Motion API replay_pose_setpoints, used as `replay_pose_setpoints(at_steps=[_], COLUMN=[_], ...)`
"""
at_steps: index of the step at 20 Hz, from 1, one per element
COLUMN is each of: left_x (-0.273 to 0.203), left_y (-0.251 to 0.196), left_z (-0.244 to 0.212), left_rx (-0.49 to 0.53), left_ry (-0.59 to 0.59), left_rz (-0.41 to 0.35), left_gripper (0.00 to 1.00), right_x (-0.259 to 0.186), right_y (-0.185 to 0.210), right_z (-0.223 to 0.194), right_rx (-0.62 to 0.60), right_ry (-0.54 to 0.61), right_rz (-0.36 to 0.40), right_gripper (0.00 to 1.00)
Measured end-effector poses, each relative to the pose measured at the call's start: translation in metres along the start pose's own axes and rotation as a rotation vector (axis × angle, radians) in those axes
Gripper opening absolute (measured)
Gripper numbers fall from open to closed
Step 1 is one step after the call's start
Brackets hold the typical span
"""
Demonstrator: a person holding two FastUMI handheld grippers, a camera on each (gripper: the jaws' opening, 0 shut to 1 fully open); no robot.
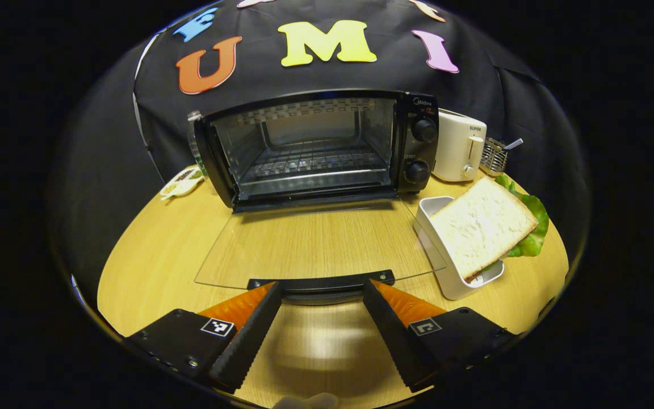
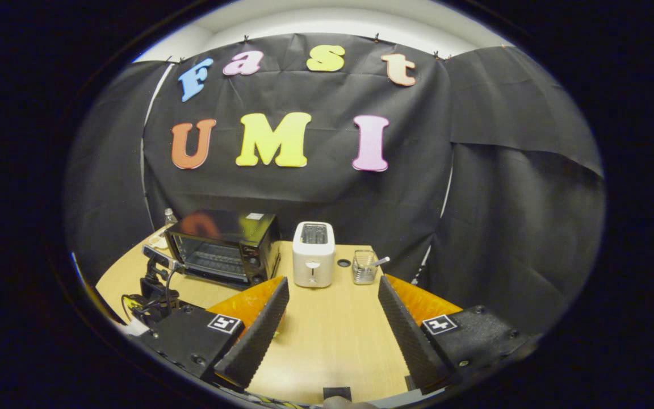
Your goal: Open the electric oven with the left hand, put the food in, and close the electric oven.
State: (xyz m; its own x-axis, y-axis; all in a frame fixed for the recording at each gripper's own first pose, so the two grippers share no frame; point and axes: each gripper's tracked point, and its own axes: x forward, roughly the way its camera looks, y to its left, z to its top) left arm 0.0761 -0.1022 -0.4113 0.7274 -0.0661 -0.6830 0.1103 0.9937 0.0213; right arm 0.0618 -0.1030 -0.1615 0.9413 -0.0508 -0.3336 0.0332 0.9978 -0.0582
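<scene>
Left gripper view, scanning left to right: small packet (image 1: 181,183) at the table's (image 1: 151,250) far left edge, then the electric oven (image 1: 318,149) with its glass door (image 1: 315,244) swung fully down and lying flat toward the camera, rack bare inside, door handle (image 1: 321,282) running crosswise just ahead of the left gripper (image 1: 322,291). Its fingers are spread wide, one to each side of the handle's ends, gripping nothing (whether the tips touch the handle I can't tell). Right of the door: white tray (image 1: 455,267) holding the bread slice (image 1: 480,225) with lettuce (image 1: 531,224) under it, slice propped on the tray rim, its length running from near-left to far-right; white toaster (image 1: 459,146) and wire holder (image 1: 494,154) behind. Right gripper view: the left gripper's rig at far left beside the oven (image 2: 222,247), toaster (image 2: 314,254), glass cup (image 2: 364,266); right gripper (image 2: 332,295) is spread open, empty, raised above the table well back. Judgement: opening looks done, loading is next. The food lies right of the open door, close to the oven mouth, so it needs a short leftward carry onto the rack.
</scene>
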Motion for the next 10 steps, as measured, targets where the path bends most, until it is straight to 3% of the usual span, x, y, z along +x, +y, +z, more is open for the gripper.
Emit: replay_pose_setpoints(at_steps=[1,2,4,5,10], left_x=[-0.008,-0.017,-0.04,-0.054,-0.127], left_y=[0.0,0.002,0.01,0.012,0.044], left_z=[0.004,0.01,0.024,0.036,0.091], left_rx=[-0.014,-0.029,-0.054,-0.068,-0.065], left_ry=[-0.014,-0.029,-0.069,-0.108,-0.266], left_rz=[-0.006,-0.009,-0.009,-0.015,0.017], left_gripper=[0.96,0.96,0.96,0.96,0.96], right_x=[0.006,0.014,0.029,0.037,0.083], right_y=[0.0,0.003,0.014,0.021,0.058], right_z=[-0.009,-0.021,-0.042,-0.054,-0.114], right_rx=[-0.006,0.006,0.062,0.09,0.179], right_ry=[0.017,0.042,0.081,0.105,0.23], right_rz=[0.015,0.038,0.097,0.129,0.255], right_gripper=[0.96,1.0,0.96,1.0,0.98])
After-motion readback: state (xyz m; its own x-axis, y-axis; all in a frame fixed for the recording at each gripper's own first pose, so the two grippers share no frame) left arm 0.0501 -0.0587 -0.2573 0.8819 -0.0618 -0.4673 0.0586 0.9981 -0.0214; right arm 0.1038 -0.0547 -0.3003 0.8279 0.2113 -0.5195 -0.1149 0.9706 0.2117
